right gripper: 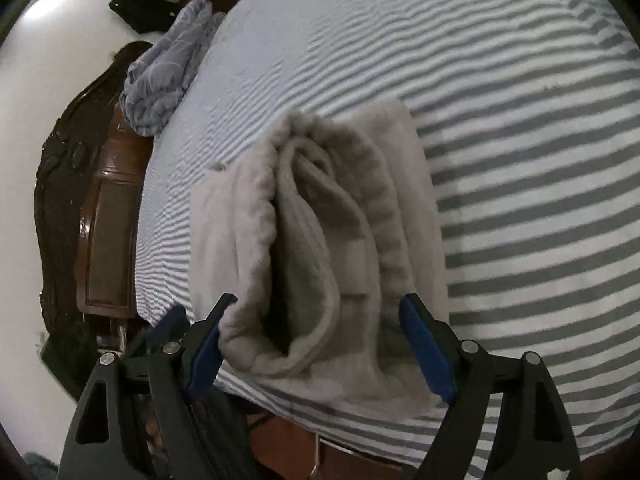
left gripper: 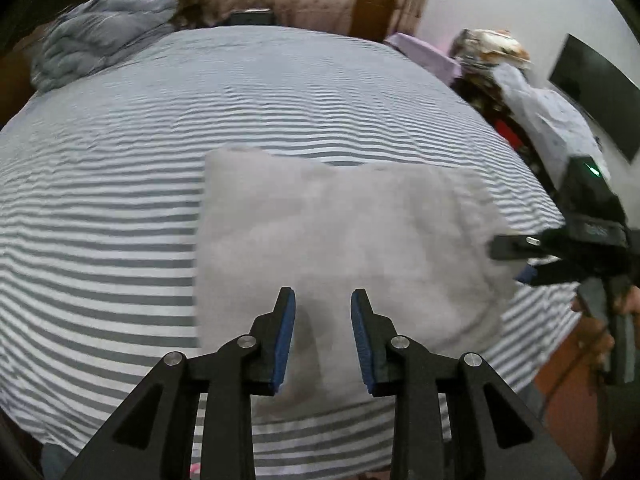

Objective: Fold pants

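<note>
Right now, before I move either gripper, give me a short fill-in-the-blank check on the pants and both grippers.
1. The grey pants lie folded on a bedsheet patterned with ____.
2. The left gripper has its jaws ____, gripping nothing.
3. The right gripper has its jaws spread wide at the ____ end of the pants.

Missing words: stripes; open; layered

No text, label, brand or number can be read in either view. The only trace of lettering is a faint embossed mark on the black body of the right gripper, seen at the right edge of the left wrist view, to the right of the left gripper's fingers; it is too blurred to make out. Just above it a small green light glows on the same device, without any legible sign.
</note>
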Demonstrator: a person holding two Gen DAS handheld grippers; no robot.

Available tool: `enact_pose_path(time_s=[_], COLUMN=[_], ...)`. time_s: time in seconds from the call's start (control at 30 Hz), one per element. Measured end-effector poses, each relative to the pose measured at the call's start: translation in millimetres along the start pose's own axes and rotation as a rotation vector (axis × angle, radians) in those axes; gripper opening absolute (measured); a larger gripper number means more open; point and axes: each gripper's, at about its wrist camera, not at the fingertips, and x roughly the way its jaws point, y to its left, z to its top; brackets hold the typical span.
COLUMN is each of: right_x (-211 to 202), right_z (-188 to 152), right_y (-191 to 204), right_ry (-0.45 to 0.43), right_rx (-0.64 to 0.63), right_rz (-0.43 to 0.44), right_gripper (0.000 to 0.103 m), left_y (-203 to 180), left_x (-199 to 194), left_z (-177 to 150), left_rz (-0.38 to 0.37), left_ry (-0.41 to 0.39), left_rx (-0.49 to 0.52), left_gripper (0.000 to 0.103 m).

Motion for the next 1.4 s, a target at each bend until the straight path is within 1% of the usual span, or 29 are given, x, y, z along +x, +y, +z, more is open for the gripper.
enact_pose_path(time_s=[0.03,0.07,0.1,0.13,0.17,0.2,0.27,0.33,0.4,0.5,0.57,0.67,0.73,0.83,0.9,0.97,1.07,1.1,1.2,1.3,1.4], right_x=[2.3,3.0,10.3,14.2,19.6,26.8,36.1,35.1,25.8,8.9,-2.4,-18.3,-19.6,-9.9,-3.8,-2.8,-4.5,-7.3,-13.5,-17.8,-12.9], right_z=[-0.1,-2.1,-2.2,-2.9,-2.4,-0.6,4.3,5.5,1.3,-10.5,-16.8,-24.0,-25.5,-24.1,-22.8,-24.3,-27.4,-28.5,-31.3,-37.9,-44.5], right_y=[-0.1,-2.4,-0.5,0.4,2.2,2.2,2.2,4.1,14.9,33.2,40.5,37.4,26.0,11.7,5.7,4.6,7.1,11.3,30.7,44.1,47.8], right_ry=[0.011,0.021,0.051,0.062,0.07,0.073,0.076,0.034,-0.004,-0.057,-0.096,-0.148,-0.15,-0.137,-0.132,-0.133,-0.121,-0.123,-0.153,-0.163,-0.158], right_rx=[0.006,0.011,0.021,0.019,0.012,0.013,0.034,0.042,-0.02,-0.085,-0.104,-0.104,-0.082,-0.068,-0.056,-0.068,-0.077,-0.084,-0.143,-0.206,-0.255], right_rz=[0.031,0.057,0.12,0.131,0.121,0.1,0.096,0.068,0.03,-0.029,-0.068,-0.1,-0.113,-0.154,-0.16,-0.172,-0.185,-0.211,-0.305,-0.38,-0.48], right_gripper=[0.079,0.074,0.062,0.057,0.055,0.051,0.047,0.036,0.03,0.028,0.028,0.027,0.027,0.028,0.03,0.032,0.037,0.044,0.056,0.059,0.071], left_y=[6.7,11.5,17.4,21.8,24.4,24.7,26.2,26.8,27.1,29.9,29.2,27.6,25.6,21.4,19.3,17.8,13.7,11.6,4.3,0.2,-3.1], left_x=[3.3,7.9,12.0,16.4,19.5,22.2,25.5,26.7,24.6,22.7,20.4,15.6,17.1,22.7,25.0,28.6,31.3,31.5,33.9,34.2,34.3], left_z=[-1.2,-2.5,-4.5,-5.1,-7.3,-8.1,-10.9,-12.7,-12.2,-7.6,-7.3,-7.4,-9.5,-13.7,-16.6,-18.5,-19.9,-20.1,-19.6,-21.4,-22.9], left_rz=[0.017,0.023,0.027,0.03,0.032,0.035,0.04,0.052,0.047,0.044,0.045,0.035,0.032,0.032,0.042,0.068,0.108,0.123,0.159,0.188,0.21], left_ry=[0.011,0.022,0.037,0.045,0.053,0.059,0.061,0.061,0.061,0.062,0.053,0.043,0.045,0.068,0.08,0.088,0.093,0.092,0.093,0.092,0.09], left_rx=[-0.014,-0.025,-0.043,-0.052,-0.057,-0.056,-0.05,-0.037,-0.039,-0.054,-0.059,-0.053,-0.041,-0.02,0.002,0.024,0.047,0.056,0.064,0.072,0.084], left_gripper=[0.03,0.03,0.03,0.03,0.03,0.03,0.031,0.031,0.031,0.031,0.031,0.031,0.031,0.032,0.032,0.033,0.035,0.036,0.039,0.042,0.044])
